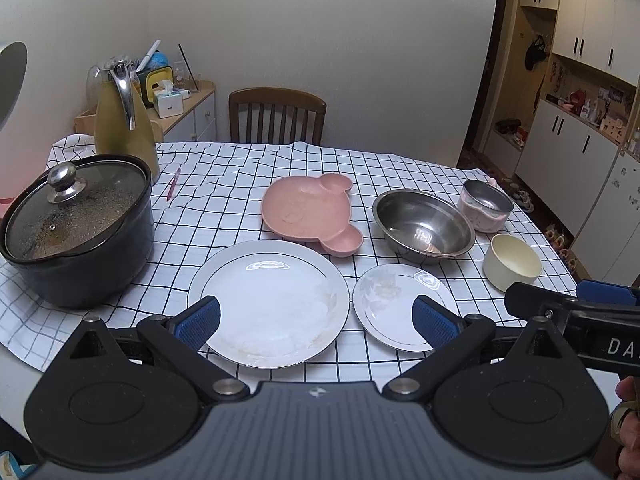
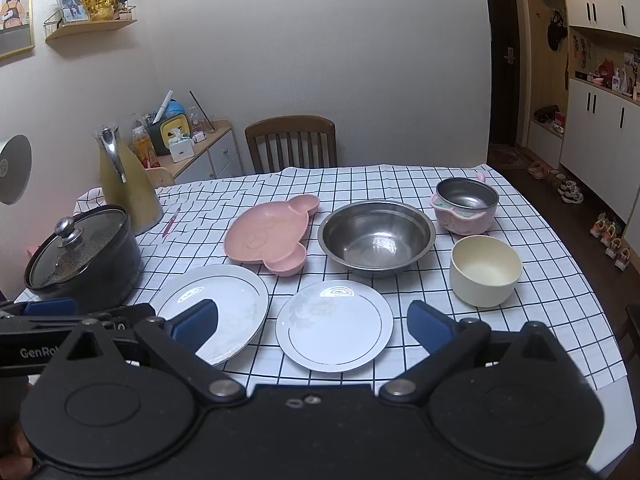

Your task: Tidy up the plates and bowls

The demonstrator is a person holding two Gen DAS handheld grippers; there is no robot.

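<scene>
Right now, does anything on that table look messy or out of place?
Mostly tidy. The checked tablecloth is rumpled near the yellow jug, where a stray red pen lies. The large white plate shows faint smears.

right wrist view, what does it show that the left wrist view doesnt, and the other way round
Only the right wrist view shows the wooden wall shelf with a gold ornament, the framed picture beside it, and the left gripper from the side.

Only the left wrist view shows the right gripper from the side and the person's hand behind it.

Both show the large white plate, small white plate, pink bear-shaped plate, steel bowl, cream bowl, pink steel-lined pot, lidded black pot and wooden chair.
</scene>
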